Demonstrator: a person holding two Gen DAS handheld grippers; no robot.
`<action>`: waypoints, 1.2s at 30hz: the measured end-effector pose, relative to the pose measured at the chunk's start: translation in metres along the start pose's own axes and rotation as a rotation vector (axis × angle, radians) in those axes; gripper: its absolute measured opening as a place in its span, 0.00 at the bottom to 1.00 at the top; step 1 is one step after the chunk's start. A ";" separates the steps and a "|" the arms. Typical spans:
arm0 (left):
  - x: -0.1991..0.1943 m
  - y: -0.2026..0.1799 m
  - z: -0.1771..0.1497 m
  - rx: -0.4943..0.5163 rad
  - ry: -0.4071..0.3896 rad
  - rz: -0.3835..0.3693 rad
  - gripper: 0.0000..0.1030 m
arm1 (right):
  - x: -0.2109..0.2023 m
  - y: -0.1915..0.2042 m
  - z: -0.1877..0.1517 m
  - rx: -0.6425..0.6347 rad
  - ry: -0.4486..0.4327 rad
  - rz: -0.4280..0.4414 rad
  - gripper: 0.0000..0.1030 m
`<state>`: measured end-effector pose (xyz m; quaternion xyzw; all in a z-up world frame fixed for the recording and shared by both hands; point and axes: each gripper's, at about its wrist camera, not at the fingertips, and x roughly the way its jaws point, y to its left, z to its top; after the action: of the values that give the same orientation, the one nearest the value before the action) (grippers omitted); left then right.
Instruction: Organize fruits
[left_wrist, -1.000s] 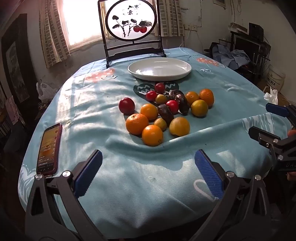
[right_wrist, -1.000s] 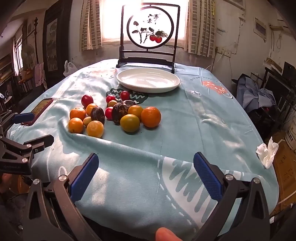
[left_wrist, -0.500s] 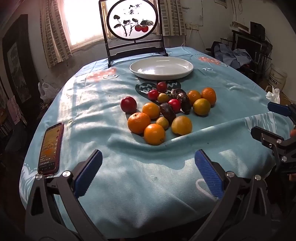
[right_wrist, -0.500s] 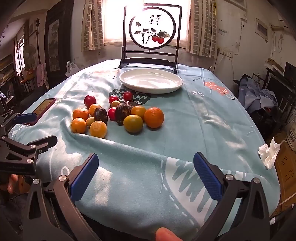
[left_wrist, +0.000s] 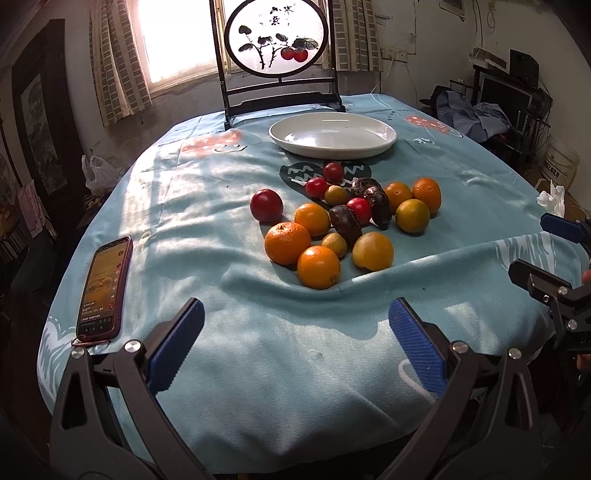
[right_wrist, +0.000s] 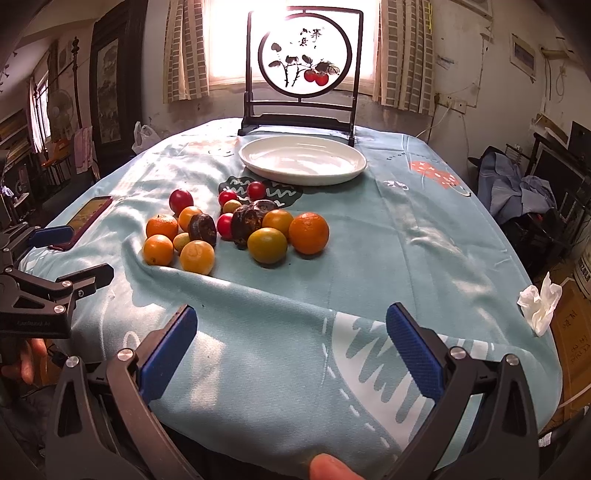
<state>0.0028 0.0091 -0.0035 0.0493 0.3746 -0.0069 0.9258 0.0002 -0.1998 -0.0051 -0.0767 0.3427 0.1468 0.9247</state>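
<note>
A heap of fruit lies mid-table on the blue cloth: several oranges, red tomatoes, small yellow fruits and dark wrinkled ones. It also shows in the right wrist view. An empty white plate stands behind the heap. My left gripper is open and empty over the near table edge, short of the fruit. My right gripper is open and empty near the front right edge.
A phone lies at the left table edge. A framed round painting on a dark stand rises behind the plate. A crumpled tissue lies off the right side. Clothes and furniture crowd the right.
Both grippers have moved slightly forward toward the fruit, which now looks a little nearer. Both stay open and empty. No fruit has moved.
</note>
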 end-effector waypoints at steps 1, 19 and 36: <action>0.000 0.001 0.000 -0.004 0.000 0.005 0.98 | 0.000 0.000 0.000 0.000 0.000 0.000 0.99; 0.004 0.002 -0.001 -0.019 0.017 0.000 0.98 | 0.001 0.002 0.000 0.002 0.001 0.008 0.99; 0.005 0.002 -0.002 -0.016 0.018 0.002 0.98 | 0.004 0.002 -0.003 0.019 0.006 0.023 0.99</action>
<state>0.0049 0.0113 -0.0084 0.0421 0.3830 -0.0025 0.9228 0.0006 -0.1981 -0.0096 -0.0646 0.3477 0.1540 0.9226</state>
